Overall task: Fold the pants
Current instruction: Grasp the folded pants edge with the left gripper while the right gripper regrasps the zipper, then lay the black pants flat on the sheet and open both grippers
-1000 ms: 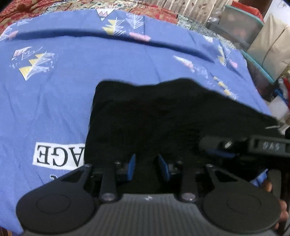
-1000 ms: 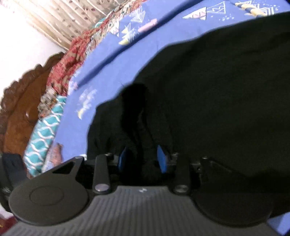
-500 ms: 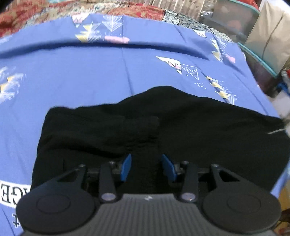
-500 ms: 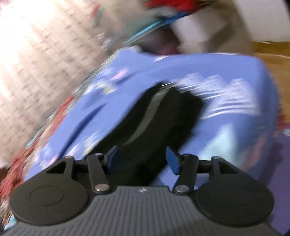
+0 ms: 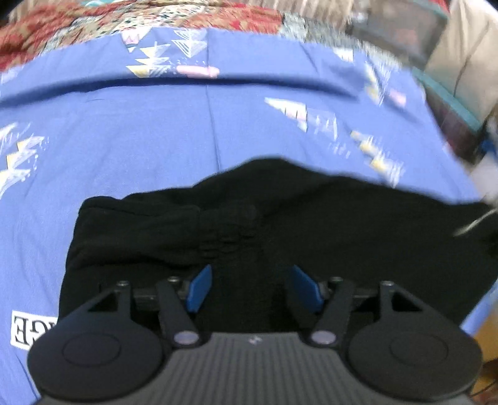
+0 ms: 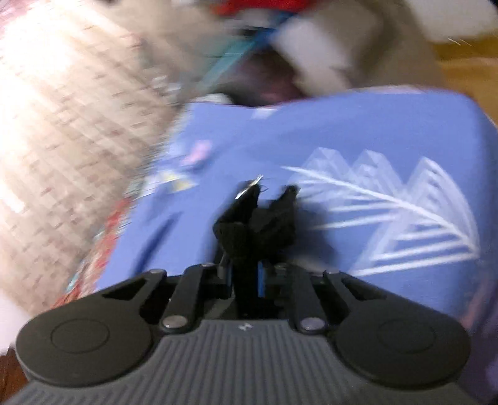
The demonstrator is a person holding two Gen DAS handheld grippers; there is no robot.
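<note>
Black pants (image 6: 249, 236) between closing right tongs (image 6: 246, 278)

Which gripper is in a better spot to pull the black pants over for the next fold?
Probably the right gripper: its jaws are closing with black pants cloth bunched between them. The left gripper is opening, its blue pads clear of the cloth below.

A home bedroom: blue printed bedsheet (image 5: 174, 131) over a patterned quilt (image 5: 155, 15).
</note>
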